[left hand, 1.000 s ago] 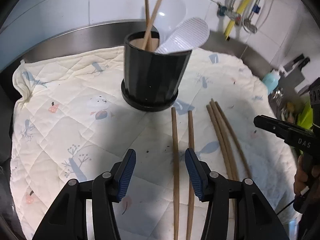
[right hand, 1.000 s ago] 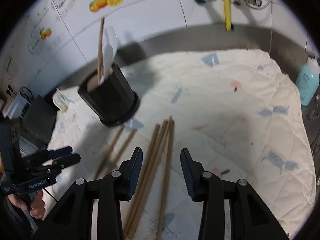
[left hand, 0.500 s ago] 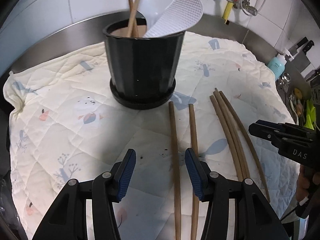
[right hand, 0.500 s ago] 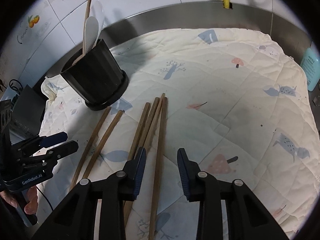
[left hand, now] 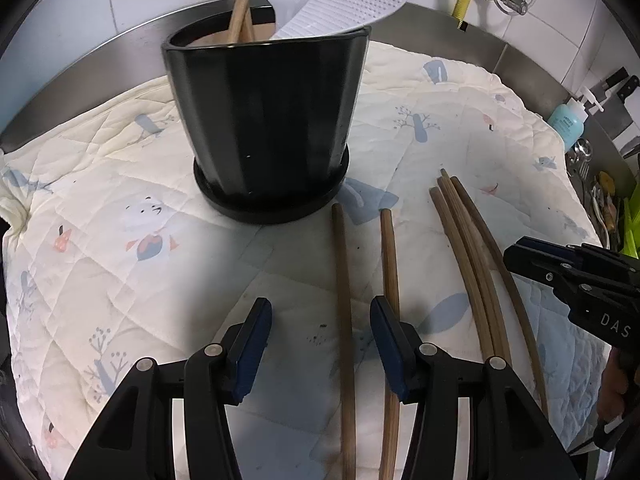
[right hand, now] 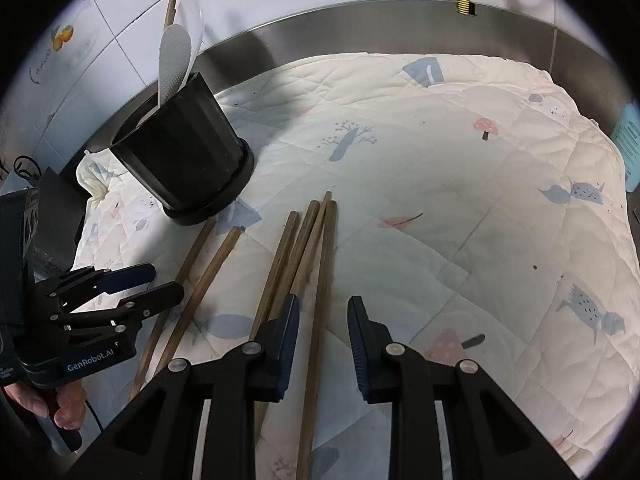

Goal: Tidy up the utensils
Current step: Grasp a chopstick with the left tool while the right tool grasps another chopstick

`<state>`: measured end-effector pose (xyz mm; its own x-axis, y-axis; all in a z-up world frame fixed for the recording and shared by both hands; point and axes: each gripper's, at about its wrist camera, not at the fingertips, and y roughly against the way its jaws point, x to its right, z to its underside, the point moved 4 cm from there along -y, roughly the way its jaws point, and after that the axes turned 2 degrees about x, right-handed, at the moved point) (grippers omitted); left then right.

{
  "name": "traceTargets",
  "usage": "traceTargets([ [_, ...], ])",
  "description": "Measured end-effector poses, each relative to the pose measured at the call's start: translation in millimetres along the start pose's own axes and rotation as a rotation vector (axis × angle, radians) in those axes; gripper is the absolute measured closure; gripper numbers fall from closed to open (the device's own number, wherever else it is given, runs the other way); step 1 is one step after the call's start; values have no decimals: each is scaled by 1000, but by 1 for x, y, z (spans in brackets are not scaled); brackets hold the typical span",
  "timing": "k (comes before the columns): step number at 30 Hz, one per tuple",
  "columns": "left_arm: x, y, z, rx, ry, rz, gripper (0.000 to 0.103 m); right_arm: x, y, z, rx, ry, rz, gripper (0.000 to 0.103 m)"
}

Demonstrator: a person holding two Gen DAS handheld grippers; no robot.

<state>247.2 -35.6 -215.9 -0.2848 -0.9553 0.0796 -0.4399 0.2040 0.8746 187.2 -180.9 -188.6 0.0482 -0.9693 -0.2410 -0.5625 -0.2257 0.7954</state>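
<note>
Several brown chopsticks lie on the quilted cloth point(left hand: 120, 184): a pair point(left hand: 344, 300) and a bundle point(left hand: 472, 272) to its right. The black holder point(left hand: 272, 120) stands behind them with a white rice paddle point(left hand: 352, 4) and two chopsticks point(left hand: 240, 0) in it. My left gripper point(left hand: 318, 320) is open low over the pair, one stick between its fingers, the other by the right finger. My right gripper point(right hand: 324, 312) hovers over the bundle point(right hand: 296, 248). Its jaws are closing with the rightmost stick point(right hand: 326, 264) between them, pads not touching it. The holder point(right hand: 184, 160) stands far left.
A steel counter rim point(right hand: 400, 24) and tiled wall run behind the cloth. A blue bottle point(left hand: 568, 120), knives and cutlery sit at the right edge. Each gripper shows in the other's view: right point(left hand: 560, 268), left point(right hand: 120, 288) with a hand point(right hand: 68, 404).
My left gripper has moved forward and down toward the holder and the pair. The right gripper's jaws have narrowed around the rightmost stick of the bundle.
</note>
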Motion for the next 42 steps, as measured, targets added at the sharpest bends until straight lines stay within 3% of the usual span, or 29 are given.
traceTargets([
  [8,7,-10,-10,17,-8,9,50,-1,-7,-7,-3,20,7,75],
  [18,2,-15,-15,24,2,27,77,-1,-19,-10,-26,50,22,82],
  [26,-1,-15,-16,21,2,41,77,-6,-27,-13,-41,110,60,83],
  [33,5,-14,-13,11,-17,35,77,-11,-31,-14,-53,184,107,91],
  [40,6,-18,-15,5,-19,31,77,-6,-23,-13,-37,143,71,93],
  [42,8,-20,-16,9,-34,9,85,-5,-17,-13,-21,128,62,93],
])
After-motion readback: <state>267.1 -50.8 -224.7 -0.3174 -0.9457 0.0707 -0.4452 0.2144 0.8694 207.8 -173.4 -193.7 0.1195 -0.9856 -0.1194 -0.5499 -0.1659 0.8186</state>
